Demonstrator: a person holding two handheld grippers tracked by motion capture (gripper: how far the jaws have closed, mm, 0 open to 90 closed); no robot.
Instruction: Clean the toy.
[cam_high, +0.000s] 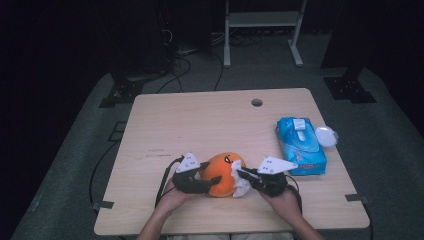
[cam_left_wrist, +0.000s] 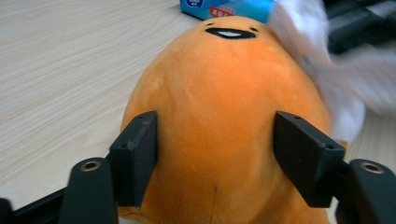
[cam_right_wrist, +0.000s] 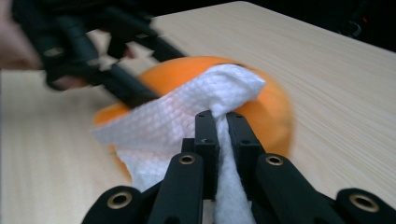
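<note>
The plush (cam_high: 223, 175), an orange egg-shaped toy with a small black mouth, sits near the front edge of the counter (cam_high: 200, 120), between your two hands. Your left gripper (cam_left_wrist: 215, 158) has its fingers (cam_left_wrist: 136, 154) set about halfway apart on either side of the plush's body, the pads pressing into its sides. Your right gripper (cam_right_wrist: 219, 135) has its fingers squeezed tight on a white wipe (cam_right_wrist: 187, 116), which drapes over the plush's right side and touches it. In the high view the left gripper (cam_high: 210, 181) meets the plush from the left and the right gripper (cam_high: 241, 174) from the right. Farther right on the counter, well apart from the plush, lies a blue wipes pack (cam_high: 300, 145) with a round white lid (cam_high: 326, 136) just beside it.
</note>
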